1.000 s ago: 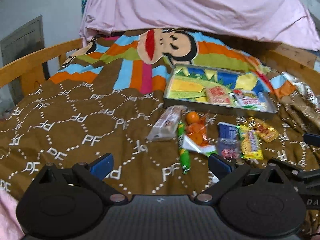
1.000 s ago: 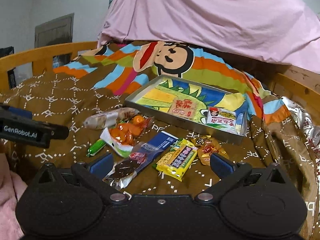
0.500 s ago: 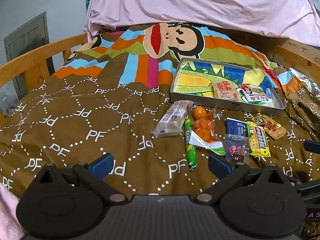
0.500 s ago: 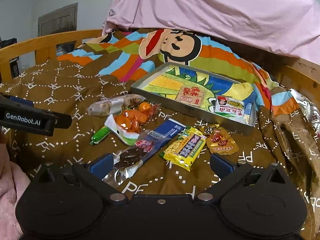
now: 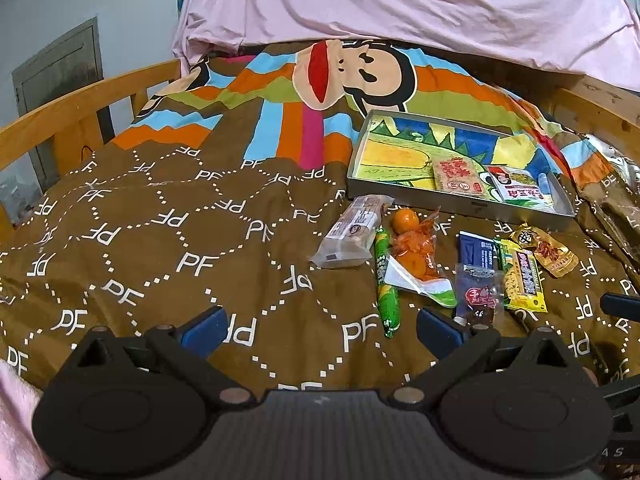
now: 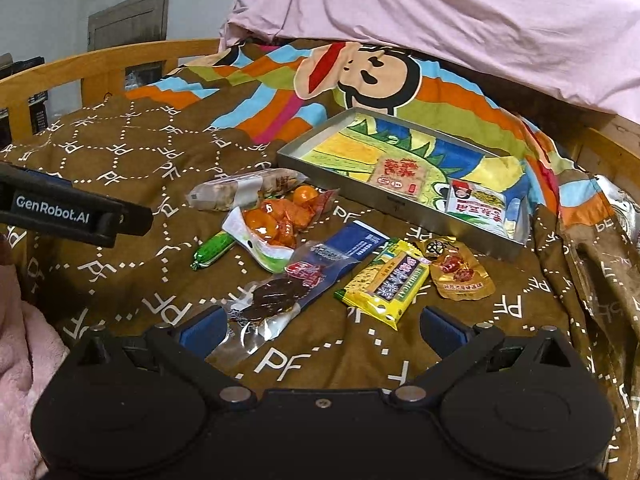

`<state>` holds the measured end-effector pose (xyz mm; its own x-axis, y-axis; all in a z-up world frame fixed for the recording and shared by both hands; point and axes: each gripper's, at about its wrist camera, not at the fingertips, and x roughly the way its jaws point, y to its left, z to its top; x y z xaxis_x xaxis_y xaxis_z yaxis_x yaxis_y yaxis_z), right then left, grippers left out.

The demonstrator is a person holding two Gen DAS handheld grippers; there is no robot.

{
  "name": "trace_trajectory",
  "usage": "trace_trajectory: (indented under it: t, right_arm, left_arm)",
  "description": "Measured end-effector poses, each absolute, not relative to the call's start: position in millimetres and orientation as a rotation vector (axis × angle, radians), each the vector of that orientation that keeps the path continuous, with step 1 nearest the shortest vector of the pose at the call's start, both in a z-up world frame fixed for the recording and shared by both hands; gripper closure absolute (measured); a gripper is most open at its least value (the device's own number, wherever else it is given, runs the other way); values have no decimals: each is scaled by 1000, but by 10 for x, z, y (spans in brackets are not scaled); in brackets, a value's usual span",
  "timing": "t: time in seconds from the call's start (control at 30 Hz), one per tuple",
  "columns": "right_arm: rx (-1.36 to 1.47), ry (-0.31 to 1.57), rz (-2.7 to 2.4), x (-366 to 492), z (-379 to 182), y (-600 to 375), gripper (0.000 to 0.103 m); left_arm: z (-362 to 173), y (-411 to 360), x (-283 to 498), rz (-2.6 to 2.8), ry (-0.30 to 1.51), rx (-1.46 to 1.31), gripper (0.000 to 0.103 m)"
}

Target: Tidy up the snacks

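Left wrist view: the left gripper (image 5: 318,330) hangs spread wide and empty over the brown quilt (image 5: 160,240). Loose snacks lie in a row ahead: a clear bread pack (image 5: 352,232), a green sausage stick (image 5: 386,284), an orange candy bag (image 5: 414,254). The metal tray (image 5: 460,204) behind them holds two packets.

Right wrist view: the right gripper (image 6: 320,330) is likewise wide, holding nothing, just before a yellow snack packet (image 6: 386,282) and a clear-and-blue packet (image 6: 304,280).

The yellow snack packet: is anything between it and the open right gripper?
Nothing visible. The yellow snack packet lies on the blanket just ahead of the right gripper, with only bare blanket between them.
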<state>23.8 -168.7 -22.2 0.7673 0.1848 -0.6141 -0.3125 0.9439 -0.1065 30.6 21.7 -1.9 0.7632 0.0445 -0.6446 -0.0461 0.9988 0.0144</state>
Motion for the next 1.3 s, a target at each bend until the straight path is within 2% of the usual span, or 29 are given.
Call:
trace_trajectory:
  t: [0.53,0.97,1.3]
  right_arm:
    - [-215,662,318,279,-285,-1604,1]
    - [-187,667,338,434,-331,-1581,1]
    - [-135,650,317,591,-319,-1653,1]
  left_arm:
    - [-36,261,370,64,746,-29,1]
    - [-60,556,609,115,838,-194,1]
    - [40,514,876,65,833,-84,1]
